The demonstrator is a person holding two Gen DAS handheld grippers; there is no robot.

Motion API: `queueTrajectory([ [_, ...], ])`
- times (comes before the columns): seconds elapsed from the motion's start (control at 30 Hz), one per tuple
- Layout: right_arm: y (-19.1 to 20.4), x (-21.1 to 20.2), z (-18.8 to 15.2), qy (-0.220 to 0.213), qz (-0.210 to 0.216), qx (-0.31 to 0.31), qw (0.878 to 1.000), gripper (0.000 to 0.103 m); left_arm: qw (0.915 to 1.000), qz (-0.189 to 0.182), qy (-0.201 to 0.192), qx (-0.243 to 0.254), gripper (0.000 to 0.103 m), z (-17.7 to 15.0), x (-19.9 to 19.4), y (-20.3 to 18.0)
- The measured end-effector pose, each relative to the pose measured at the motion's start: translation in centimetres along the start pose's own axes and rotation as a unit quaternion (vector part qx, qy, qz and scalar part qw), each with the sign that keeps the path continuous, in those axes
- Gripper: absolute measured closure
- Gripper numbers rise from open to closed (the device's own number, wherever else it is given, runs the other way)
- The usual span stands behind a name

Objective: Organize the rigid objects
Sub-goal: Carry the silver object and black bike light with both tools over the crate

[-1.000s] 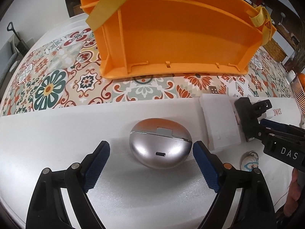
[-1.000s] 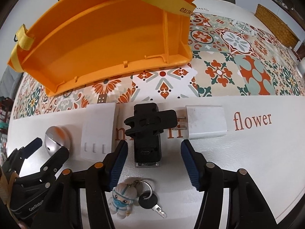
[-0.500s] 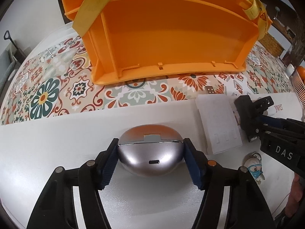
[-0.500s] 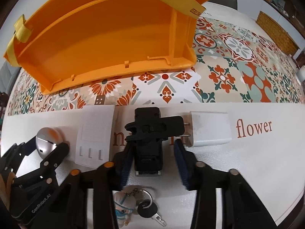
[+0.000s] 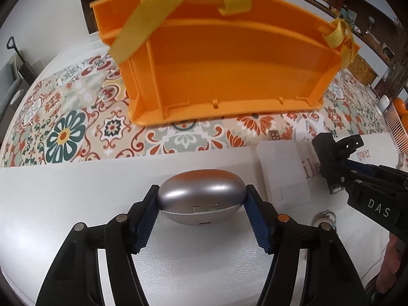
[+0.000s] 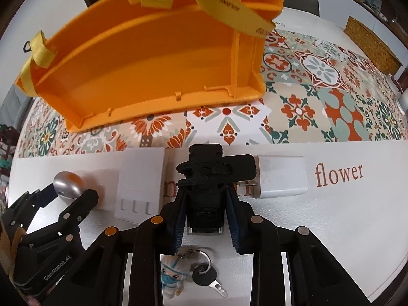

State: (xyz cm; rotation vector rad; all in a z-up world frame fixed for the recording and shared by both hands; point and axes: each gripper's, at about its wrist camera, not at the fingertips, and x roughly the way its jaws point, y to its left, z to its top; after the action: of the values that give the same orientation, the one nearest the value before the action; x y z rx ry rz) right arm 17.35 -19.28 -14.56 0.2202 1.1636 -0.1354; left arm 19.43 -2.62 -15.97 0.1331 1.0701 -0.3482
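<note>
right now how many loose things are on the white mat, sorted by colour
Silver: 1, the egg-shaped silver metal case
White: 2, the flat white plastic box and the white plug-in charger
Black: 1, the black plastic clip-on mount
Mixed: 1, the doll keychain with black key
Total: 5

My left claw [image 5: 201,210] covers both ends of the silver case [image 5: 201,199], and my right claw [image 6: 204,204] hides the sides of the black clip [image 6: 206,176]. The orange bin [image 5: 229,71] is blurred, its top cut off by the frame. My fingers hide most of the keyring [image 6: 176,275], and the printed word under the clip is unreadable.
</note>
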Motion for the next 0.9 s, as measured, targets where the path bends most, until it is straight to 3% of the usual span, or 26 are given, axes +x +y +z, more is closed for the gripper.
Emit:
queueTrajectory([
  [0.6,0.9,-5.7,1.0,-0.043,0.024,-0.01,0.999,0.073,0.9981,-0.01,-0.06,0.004,0.038,2.3,-6.0,-0.3],
  [0.9,1.8,-9.5,2.3,-0.086,0.031,-0.023,0.996,0.073,0.9953,-0.012,-0.096,0.003,0.038,4.0,-9.1,-0.2],
])
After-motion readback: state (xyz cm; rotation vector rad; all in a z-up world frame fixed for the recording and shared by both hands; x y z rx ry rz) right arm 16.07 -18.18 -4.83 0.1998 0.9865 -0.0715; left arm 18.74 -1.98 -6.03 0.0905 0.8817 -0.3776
